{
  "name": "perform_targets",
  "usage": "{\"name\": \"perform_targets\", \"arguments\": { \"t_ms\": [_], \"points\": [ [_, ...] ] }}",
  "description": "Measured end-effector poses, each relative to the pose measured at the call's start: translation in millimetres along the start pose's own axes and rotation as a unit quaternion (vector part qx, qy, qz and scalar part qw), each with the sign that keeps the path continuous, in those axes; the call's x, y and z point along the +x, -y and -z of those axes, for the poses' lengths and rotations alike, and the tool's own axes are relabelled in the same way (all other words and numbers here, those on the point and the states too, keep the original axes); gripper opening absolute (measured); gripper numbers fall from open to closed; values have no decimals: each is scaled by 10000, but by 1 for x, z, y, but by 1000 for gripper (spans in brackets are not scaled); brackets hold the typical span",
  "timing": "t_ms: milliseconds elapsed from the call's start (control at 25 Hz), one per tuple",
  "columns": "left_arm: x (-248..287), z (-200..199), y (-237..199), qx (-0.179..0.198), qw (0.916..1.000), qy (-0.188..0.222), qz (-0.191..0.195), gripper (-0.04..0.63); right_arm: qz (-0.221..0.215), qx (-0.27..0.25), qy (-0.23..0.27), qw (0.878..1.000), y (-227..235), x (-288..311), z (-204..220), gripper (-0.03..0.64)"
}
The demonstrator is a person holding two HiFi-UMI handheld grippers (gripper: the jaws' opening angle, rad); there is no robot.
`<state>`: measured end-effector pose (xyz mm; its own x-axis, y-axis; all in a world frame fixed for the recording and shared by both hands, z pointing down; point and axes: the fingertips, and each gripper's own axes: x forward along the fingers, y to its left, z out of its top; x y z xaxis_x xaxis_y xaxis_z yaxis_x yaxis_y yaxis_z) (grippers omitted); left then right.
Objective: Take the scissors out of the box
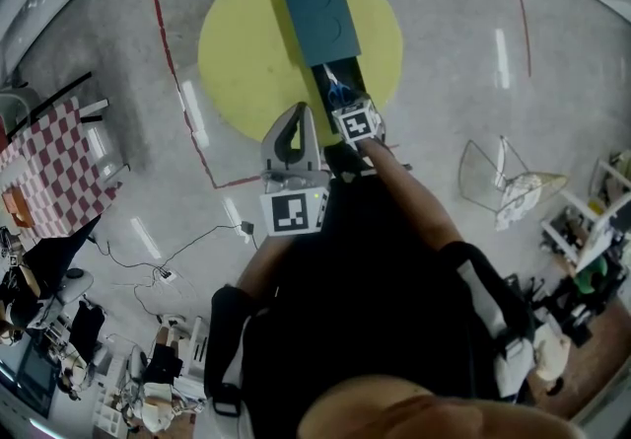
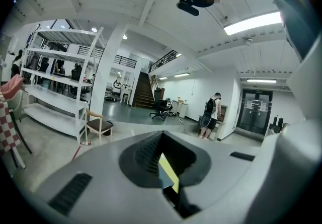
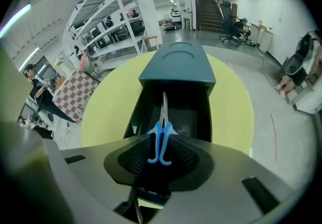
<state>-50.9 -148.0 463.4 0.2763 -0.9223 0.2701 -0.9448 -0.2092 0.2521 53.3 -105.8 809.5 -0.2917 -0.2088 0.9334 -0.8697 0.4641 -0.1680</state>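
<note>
A dark teal box [image 1: 320, 18] lies on a round yellow mat [image 1: 237, 42], with its black drawer [image 1: 323, 80] pulled out toward me. Inside the drawer lie scissors [image 1: 340, 92] with blue handles and blades pointing toward the box. My right gripper [image 1: 347, 104] points steeply down over the drawer. In the right gripper view the scissors' handles [image 3: 161, 142] sit between the open jaws of the right gripper [image 3: 161, 156], and the pads do not press on them. The left gripper [image 1: 299, 111] hangs beside it at the mat's near edge, tips together, holding nothing.
A red line [image 1: 173, 62] runs across the grey floor left of the mat. A checkered table [image 1: 44, 171] stands at the far left and a wire frame [image 1: 503, 181] at the right. Cables [image 1: 168, 269] lie near my feet. A person [image 2: 209, 115] stands far off.
</note>
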Motion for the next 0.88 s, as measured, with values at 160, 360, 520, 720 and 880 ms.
{"name": "perform_targets", "arguments": {
  "t_ms": [160, 360, 520, 720, 880],
  "points": [
    [3, 3, 0, -69, 10000, -33, -12, -5, 64, 50, -164, 9998, 7, 10, 5, 104],
    [8, 7, -10, -168, 9997, -147, -68, -5, 71, 121, -349, 9993, 9, 22, 10, 109],
    [13, 8, -13, -182, 9996, -140, -137, -5, 6, 111, -436, 9990, 7, 29, 12, 112],
    [13, 6, -15, -175, 9996, -138, -171, -5, 234, 40, -618, 9978, 12, 30, 17, 112],
    [13, 5, -20, -187, 9996, -128, -184, -5, 290, 115, -596, 9977, 16, 29, 14, 99]
  ]
}}
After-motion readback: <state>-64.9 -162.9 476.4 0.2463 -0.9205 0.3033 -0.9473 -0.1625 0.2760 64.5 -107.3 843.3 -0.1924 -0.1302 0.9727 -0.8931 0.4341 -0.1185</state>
